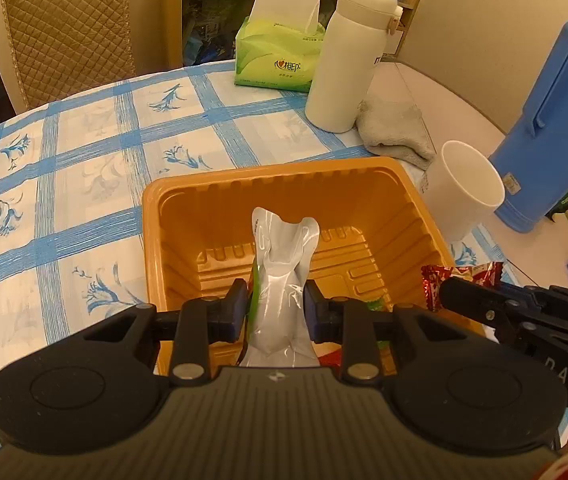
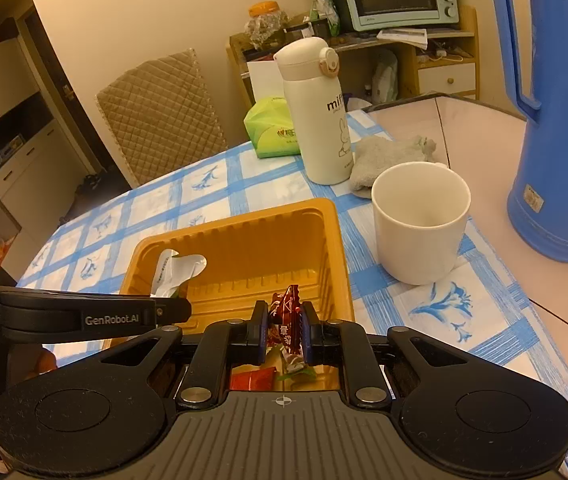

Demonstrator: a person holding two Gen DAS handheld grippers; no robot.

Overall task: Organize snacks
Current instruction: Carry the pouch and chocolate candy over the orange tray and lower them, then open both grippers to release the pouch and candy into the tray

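An orange plastic tray (image 1: 188, 200) sits on the checked tablecloth; it also shows in the right wrist view (image 2: 335, 240). My left gripper (image 1: 272, 308) is shut on a silver and green snack pouch (image 1: 284, 264) and holds it over the tray's near side. The pouch's top shows in the right wrist view (image 2: 176, 270). My right gripper (image 2: 284, 328) is shut on a red candy wrapper (image 2: 285, 312) over the tray's near right edge. The candy also shows in the left wrist view (image 1: 459, 280). More wrapped snacks (image 2: 252, 380) lie in the tray below the right gripper.
A white mug (image 2: 419, 220) stands right of the tray. Behind it are a grey cloth (image 2: 383, 156), a white thermos (image 2: 315, 112), a green tissue pack (image 2: 268, 128) and a blue jug (image 2: 555, 120). A quilted chair (image 1: 68, 28) stands at the table's far side.
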